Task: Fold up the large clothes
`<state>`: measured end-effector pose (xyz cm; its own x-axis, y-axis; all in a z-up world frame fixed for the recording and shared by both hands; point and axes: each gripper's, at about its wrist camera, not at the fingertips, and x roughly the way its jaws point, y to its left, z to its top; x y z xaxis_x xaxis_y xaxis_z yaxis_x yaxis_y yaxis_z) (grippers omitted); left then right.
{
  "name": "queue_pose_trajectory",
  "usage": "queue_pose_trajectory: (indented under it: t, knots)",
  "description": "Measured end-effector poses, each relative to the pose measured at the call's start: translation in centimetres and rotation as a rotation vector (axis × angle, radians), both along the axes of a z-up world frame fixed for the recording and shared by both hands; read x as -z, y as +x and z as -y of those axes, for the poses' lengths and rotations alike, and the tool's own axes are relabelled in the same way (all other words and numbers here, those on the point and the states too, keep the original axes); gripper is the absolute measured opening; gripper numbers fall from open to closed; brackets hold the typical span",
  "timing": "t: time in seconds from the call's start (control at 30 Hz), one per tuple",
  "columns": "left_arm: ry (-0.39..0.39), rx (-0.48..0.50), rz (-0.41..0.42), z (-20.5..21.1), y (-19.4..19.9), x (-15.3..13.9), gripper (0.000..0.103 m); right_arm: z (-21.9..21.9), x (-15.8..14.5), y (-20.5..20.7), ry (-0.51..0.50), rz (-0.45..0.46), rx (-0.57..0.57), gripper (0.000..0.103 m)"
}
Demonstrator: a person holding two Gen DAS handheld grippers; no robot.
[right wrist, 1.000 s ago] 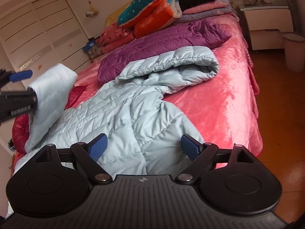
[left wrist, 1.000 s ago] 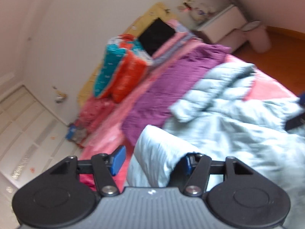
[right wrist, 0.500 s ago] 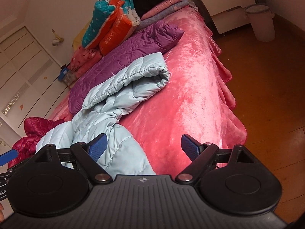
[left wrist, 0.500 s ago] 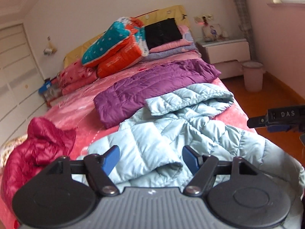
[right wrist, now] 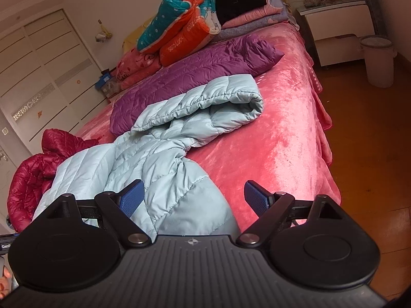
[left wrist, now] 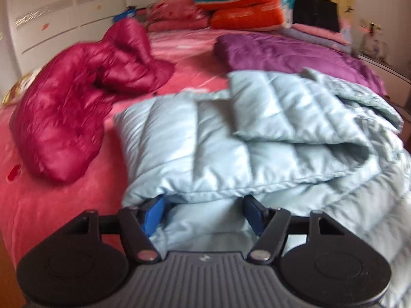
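Pale blue jacket (right wrist: pixel 164 159) is lying on the pink bed (right wrist: pixel 277 138), hood pointing at the pillows (right wrist: pixel 179 25), hem toward the foot — long axis running up the bed. Puffy, light, slick shell; probably slipping unless pinched at a stitched hem or seam. Left gripper (left wrist: pixel 204 208) is sitting apart around the near fold, not clamping. Right gripper (right wrist: pixel 194 197) is hanging wide apart — holding nothing.
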<state>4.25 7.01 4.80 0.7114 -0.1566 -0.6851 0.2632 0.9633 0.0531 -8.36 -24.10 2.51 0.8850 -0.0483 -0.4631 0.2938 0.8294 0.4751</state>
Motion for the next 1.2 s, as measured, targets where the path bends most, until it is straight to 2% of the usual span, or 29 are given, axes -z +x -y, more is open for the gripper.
queue_pose_trajectory:
  t: [0.1, 0.2, 0.3, 0.4, 0.5, 0.7, 0.8, 1.0, 1.07, 1.2]
  knots:
    - [-0.041, -0.061, -0.002, -1.9, 1.1, 0.8, 0.068, -0.5, 0.0, 0.5, -0.035, -0.008, -0.015, 0.103]
    - [-0.063, -0.122, 0.016, -3.0, 2.4, 1.1, 0.063, -0.9, 0.1, 0.8, -0.068, -0.019, -0.031, 0.103]
    - [-0.118, -0.181, 0.03, -3.8, 3.6, 1.3, 0.061, -1.1, 0.1, 1.2, -0.084, -0.026, -0.047, 0.103]
    - [-0.132, -0.194, 0.036, -3.5, 3.8, 1.2, 0.061, -1.8, 0.1, 1.7, -0.107, -0.027, -0.063, 0.103]
    - [-0.154, -0.157, 0.035, -3.2, 3.0, 1.0, 0.064, -2.5, 0.0, 2.1, -0.142, -0.037, -0.088, 0.103]
    - [-0.267, -0.091, -0.004, -4.7, 1.8, -0.4, 0.064, -3.9, -1.0, 2.3, -0.255, -0.049, -0.138, 0.103]
    - [-0.299, -0.023, 0.007, -4.5, 1.1, -1.5, 0.064, -4.8, -1.8, 2.7, -0.299, -0.052, -0.177, 0.103]
    - [-0.411, 0.151, 0.048, -4.2, 0.0, -3.0, 0.064, -8.7, -3.8, 4.7, -0.431, -0.039, -0.308, 0.103]
    - [-0.444, 0.155, 0.073, -4.9, 0.4, -2.8, 0.064, -10.5, -4.3, 5.5, -0.467, -0.039, -0.358, 0.103]
    - [-0.495, 0.087, 0.083, -6.6, 2.4, -1.8, 0.064, -13.1, -4.7, 7.8, -0.533, -0.05, -0.413, 0.103]
